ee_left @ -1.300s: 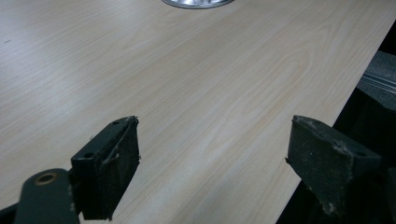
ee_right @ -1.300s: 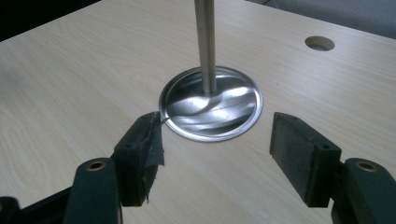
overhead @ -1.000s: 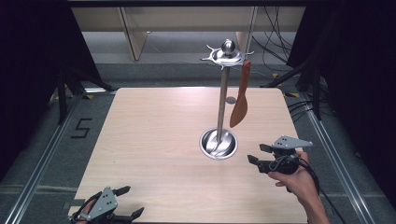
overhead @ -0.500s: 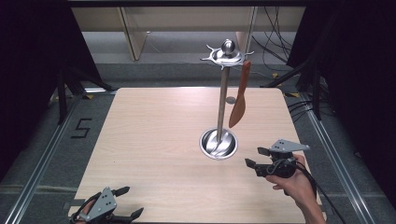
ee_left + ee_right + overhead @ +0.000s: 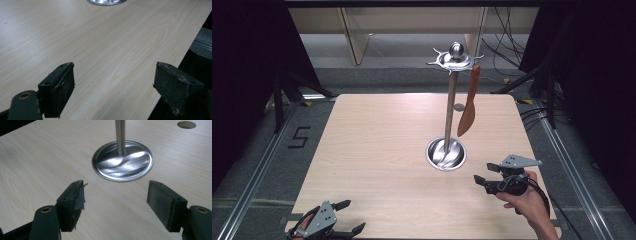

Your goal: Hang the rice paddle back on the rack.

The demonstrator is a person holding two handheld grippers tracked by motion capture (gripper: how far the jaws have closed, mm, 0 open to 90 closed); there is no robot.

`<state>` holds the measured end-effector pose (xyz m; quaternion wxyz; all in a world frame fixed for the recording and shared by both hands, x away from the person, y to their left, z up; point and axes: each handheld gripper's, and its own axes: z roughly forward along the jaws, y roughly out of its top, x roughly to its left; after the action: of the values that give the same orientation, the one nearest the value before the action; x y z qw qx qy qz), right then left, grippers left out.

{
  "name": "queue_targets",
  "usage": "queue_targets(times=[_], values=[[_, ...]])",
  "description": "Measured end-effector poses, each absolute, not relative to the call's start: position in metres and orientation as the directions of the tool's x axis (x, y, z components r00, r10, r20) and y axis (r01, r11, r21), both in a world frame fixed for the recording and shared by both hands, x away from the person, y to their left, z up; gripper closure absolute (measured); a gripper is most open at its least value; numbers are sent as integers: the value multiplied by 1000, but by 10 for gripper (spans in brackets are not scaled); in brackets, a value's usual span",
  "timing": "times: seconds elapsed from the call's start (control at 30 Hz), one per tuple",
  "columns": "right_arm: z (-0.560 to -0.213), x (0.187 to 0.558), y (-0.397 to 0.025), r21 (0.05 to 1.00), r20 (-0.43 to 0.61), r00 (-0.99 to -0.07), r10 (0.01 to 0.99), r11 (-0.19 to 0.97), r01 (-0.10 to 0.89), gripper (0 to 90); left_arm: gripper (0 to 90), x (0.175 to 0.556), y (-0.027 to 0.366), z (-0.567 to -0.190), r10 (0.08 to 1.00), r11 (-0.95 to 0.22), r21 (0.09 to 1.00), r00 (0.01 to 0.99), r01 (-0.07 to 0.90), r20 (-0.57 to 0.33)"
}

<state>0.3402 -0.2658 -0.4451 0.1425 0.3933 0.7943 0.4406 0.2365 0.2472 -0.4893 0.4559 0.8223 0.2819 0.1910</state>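
Wooden spatula (image 5: pixel 468 103) hangs from the top hooks of the steel stand (image 5: pixel 451 95), blade near the pole, above the round base dish (image 5: pixel 446 153); dish holds nothing else. Floor left of the table (image 5: pixel 377 150) carries a painted "5" (image 5: pixel 299 137). Right gripper (image 5: pixel 484 173) jaws apart, empty, just right of the dish. Left gripper (image 5: pixel 348 217) jaws apart, empty, at the table's near left edge. Right gripper view shows a hole (image 5: pixel 186 124) in the tabletop behind the dish.

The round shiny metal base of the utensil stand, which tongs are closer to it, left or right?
Right. The right tongs sit open just beside the round shiny metal base, toward the table's near right. The left tongs are open at the near left edge, much farther away.
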Motion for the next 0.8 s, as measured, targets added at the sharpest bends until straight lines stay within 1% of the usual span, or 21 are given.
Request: queue_targets(times=[0.03, 0.1, 0.13, 0.2, 0.23, 0.33, 0.4, 0.47, 0.5, 0.53, 0.6, 0.63, 0.67, 0.7, 0.8], values=[[-446, 339, -266, 801, 139, -653, 744, 303, 516, 312, 163, 236, 247, -489, 643, -420, 858, 764, 297, 50], [-448, 340, -266, 810, 133, -661, 738, 303, 502, 312, 163, 236, 247, -490, 644, -419, 857, 764, 299, 48], [-447, 337, -265, 797, 158, -648, 745, 290, 529, 312, 163, 236, 247, -489, 637, -428, 857, 769, 288, 60], [-448, 338, -267, 810, 127, -665, 736, 310, 498, 312, 163, 236, 247, -489, 640, -425, 857, 767, 293, 55], [-449, 334, -267, 805, 153, -645, 749, 283, 521, 312, 163, 236, 247, -489, 643, -421, 857, 764, 298, 50], [-450, 332, -269, 799, 155, -644, 750, 288, 528, 311, 163, 236, 247, -490, 639, -430, 856, 767, 287, 63], [-453, 331, -270, 803, 185, -647, 740, 265, 534, 310, 163, 236, 247, -490, 639, -430, 856, 767, 288, 63], [-454, 328, -273, 787, 182, -636, 750, 277, 551, 310, 163, 236, 247, -490, 639, -430, 856, 766, 288, 63], [-456, 328, -273, 794, 171, -641, 748, 280, 539, 309, 163, 236, 247, -490, 640, -429, 856, 766, 288, 63], [-456, 326, -274, 780, 188, -639, 746, 282, 559, 308, 163, 236, 247, -490, 640, -430, 856, 766, 289, 63], [-460, 326, -277, 786, 167, -646, 744, 295, 543, 307, 163, 235, 245, -491, 659, -397, 861, 751, 318, 26], [-461, 323, -276, 772, 196, -630, 751, 278, 571, 306, 163, 235, 245, -491, 659, -398, 861, 752, 317, 28], [-462, 322, -276, 768, 192, -628, 754, 283, 574, 306, 163, 236, 247, -490, 639, -434, 854, 767, 287, 67], [-464, 322, -276, 777, 184, -634, 751, 284, 562, 305, 163, 236, 247, -490, 640, -430, 856, 765, 288, 65], [-466, 320, -277, 765, 187, -632, 752, 292, 574, 303, 163, 236, 247, -490, 639, -433, 854, 766, 287, 66]])
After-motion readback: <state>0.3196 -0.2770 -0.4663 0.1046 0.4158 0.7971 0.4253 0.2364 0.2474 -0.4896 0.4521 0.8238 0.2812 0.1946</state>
